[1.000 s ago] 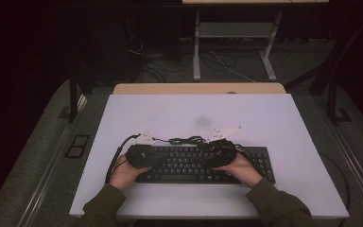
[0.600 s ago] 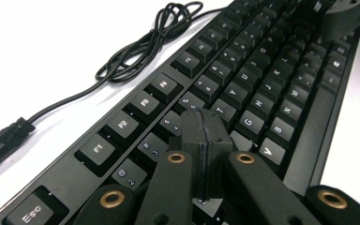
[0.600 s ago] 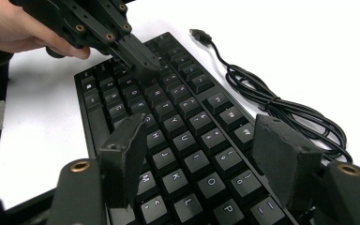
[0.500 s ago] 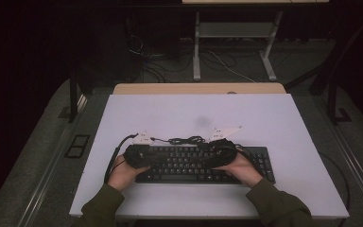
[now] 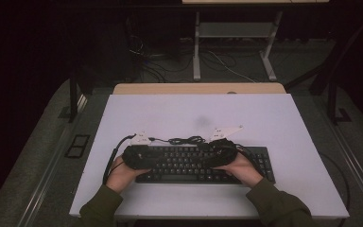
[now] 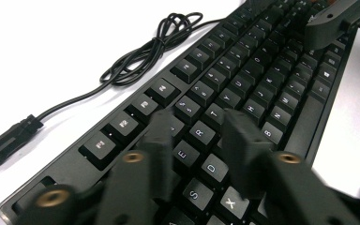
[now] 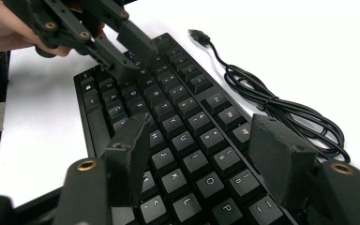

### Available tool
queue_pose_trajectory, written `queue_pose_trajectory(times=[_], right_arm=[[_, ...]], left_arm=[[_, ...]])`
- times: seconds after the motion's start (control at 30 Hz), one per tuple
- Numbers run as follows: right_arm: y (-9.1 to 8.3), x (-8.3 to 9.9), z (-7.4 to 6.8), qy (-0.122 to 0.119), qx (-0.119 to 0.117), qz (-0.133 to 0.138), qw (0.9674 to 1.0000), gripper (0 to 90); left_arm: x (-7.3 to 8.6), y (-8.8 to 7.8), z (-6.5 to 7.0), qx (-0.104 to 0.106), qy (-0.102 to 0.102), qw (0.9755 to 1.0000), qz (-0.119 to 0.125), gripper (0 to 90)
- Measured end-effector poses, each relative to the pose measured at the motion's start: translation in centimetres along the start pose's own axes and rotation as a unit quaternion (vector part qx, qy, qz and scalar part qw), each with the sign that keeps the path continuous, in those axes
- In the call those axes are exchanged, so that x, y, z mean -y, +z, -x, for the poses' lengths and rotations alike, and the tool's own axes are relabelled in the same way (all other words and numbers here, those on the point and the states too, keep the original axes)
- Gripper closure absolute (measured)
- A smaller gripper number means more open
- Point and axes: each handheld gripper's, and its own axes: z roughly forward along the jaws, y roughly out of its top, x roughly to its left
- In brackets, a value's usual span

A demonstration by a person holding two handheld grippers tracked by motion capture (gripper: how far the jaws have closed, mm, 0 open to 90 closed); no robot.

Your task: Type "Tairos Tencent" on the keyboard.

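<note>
High view: a person's two hands hold a hand-held gripper each over a black full-size computer keyboard lying near the front edge of a white surface, its black cable bundled just beyond the far side.

The left hand-held gripper has just been opening its jaws from fully shut; in the left gripper view they stand apart above the letter keys at the keyboard's left end, with nothing between them.

The right hand-held gripper has just been closing a little, yet its jaws remain well apart over the right-hand letter keys, holding nothing.

Both hands sit roughly where they were a second ago, and the keyboard has not shifted. The work appears to be pressing keys with the jaw tips, the left one likely readying its next stroke.
</note>
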Motion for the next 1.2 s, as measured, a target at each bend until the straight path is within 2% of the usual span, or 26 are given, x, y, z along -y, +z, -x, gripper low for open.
queue_pose_trajectory(times=[0.27,0.67,0.83,1.2], right_arm=[[0.0,0.0,-0.1,0.001,-0.006,0.001,1.0,55.1],[0.8,0.0,-0.7,-0.002,-0.031,-0.012,0.9994,89.1],[1.3,0.1,-1.0,-0.004,-0.044,-0.02,0.9988,89.2],[2.9,0.5,-2.1,-0.014,-0.062,-0.043,0.997,89.2]], left_arm=[[0.1,0.0,0.2,-0.008,-0.004,0.9999,0.007,33.7],[0.2,0.1,0.2,-0.024,-0.007,0.9996,0.015,14.5],[0.1,0.2,0.2,-0.025,-0.006,0.9995,0.015,8.8],[0.2,0.2,0.2,-0.026,-0.007,0.9996,0.014,9.2]])
